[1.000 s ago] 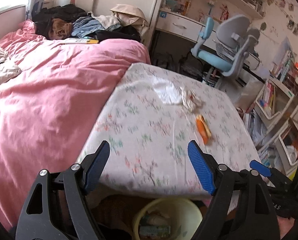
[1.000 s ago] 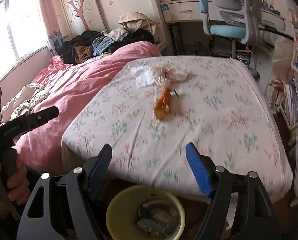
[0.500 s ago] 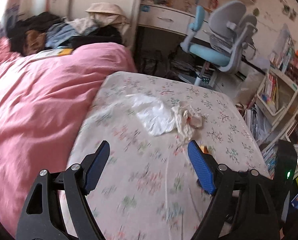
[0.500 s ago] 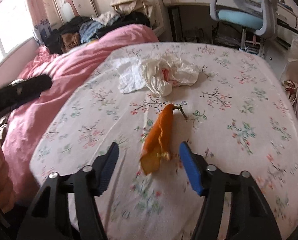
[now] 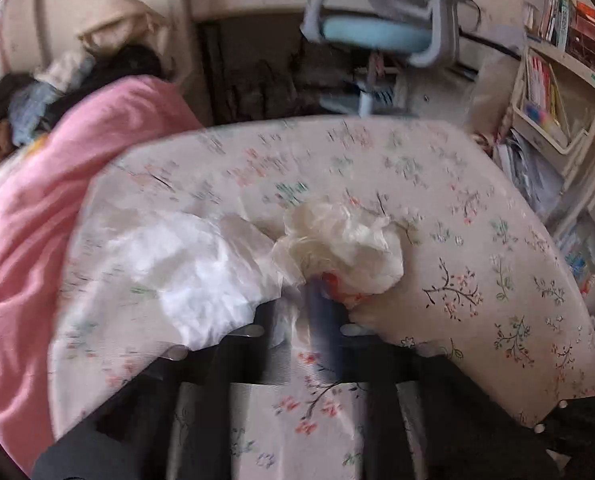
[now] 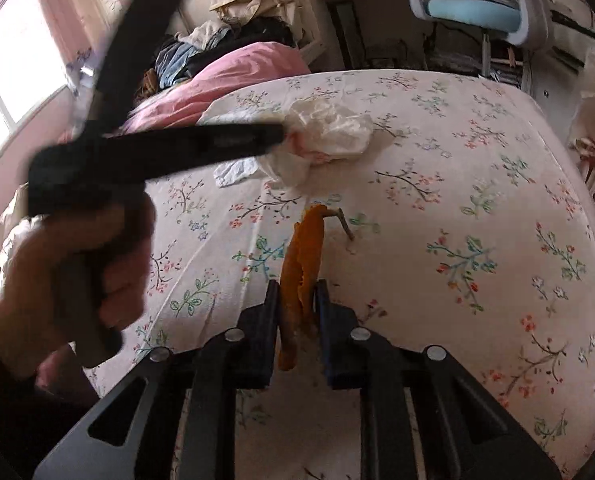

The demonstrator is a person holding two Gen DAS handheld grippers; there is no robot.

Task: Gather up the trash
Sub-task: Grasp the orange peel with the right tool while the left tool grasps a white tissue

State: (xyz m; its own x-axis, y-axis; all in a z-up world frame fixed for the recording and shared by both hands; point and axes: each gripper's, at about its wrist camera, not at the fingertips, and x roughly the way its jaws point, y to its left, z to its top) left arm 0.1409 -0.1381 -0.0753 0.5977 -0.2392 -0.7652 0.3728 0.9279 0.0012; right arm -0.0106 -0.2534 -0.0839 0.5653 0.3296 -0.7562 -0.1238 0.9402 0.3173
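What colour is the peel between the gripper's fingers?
Orange; the peel shows best in the right wrist view.

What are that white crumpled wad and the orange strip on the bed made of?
Wad: likely thin plastic film, like a bag; it looks glossy and half see-through, with sharp creases and a red print. Strip: probably fruit peel; it looks matte, curled and ragged-edged, though dried food of another kind cannot be ruled out.

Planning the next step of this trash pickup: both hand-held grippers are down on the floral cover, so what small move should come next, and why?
Probably lift both. The left hand-held gripper is shut on the crumpled plastic bag. The right hand-held gripper is closing, the orange peel already between its pads. Once that grip feels firm, raising both clear of the floral cover seems the sensible step.
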